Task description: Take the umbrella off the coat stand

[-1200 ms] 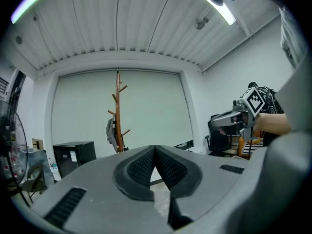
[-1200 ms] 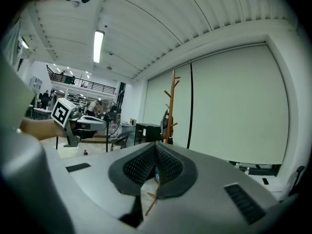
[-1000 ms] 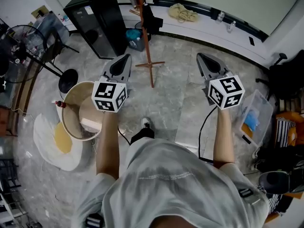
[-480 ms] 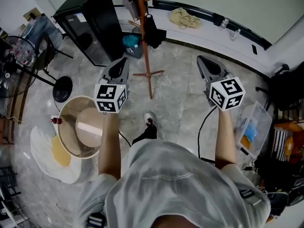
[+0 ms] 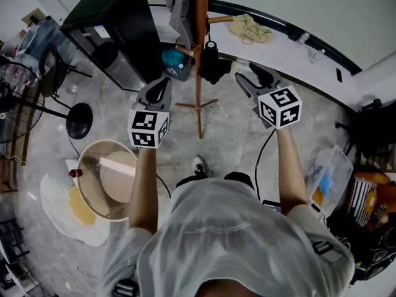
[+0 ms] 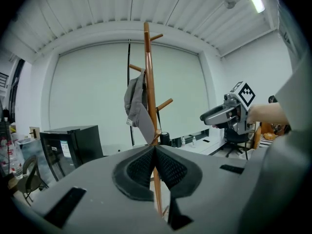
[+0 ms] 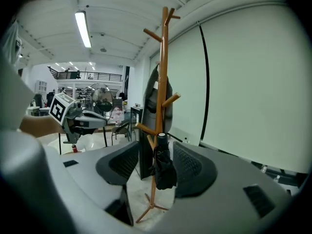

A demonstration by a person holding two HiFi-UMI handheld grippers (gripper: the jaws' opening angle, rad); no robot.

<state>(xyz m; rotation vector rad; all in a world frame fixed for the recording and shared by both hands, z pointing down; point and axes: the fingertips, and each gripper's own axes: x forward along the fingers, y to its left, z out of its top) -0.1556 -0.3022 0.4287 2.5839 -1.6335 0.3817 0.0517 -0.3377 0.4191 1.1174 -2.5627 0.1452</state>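
Note:
A black folded umbrella [image 5: 214, 64] hangs from a low peg of the wooden coat stand [image 5: 198, 54]. A grey garment [image 5: 179, 5] hangs higher on the stand. My right gripper [image 5: 245, 75] is just right of the umbrella, apart from it. Its jaws are opening, with nothing between the pads. In the right gripper view the umbrella [image 7: 163, 165] shows beyond the gap of my right gripper [image 7: 155, 161], on the stand [image 7: 164, 67]. My left gripper [image 5: 162, 83] is left of the pole, shut and empty. In the left gripper view my left gripper [image 6: 155, 149] faces the stand [image 6: 148, 77] and the garment [image 6: 137, 105].
A black cabinet [image 5: 117, 30] stands left of the stand, with a blue bag [image 5: 175, 60] at its foot. A round tan bin [image 5: 108, 178] and a black stool [image 5: 80, 120] are on the floor at left. The window ledge [image 5: 291, 45] carries a rope bundle [image 5: 250, 26]. A clear box [image 5: 329, 172] sits at right.
The person has stepped up to the coat stand, and both grippers have come close to it. The right gripper has swung left towards the umbrella and its jaws have parted.

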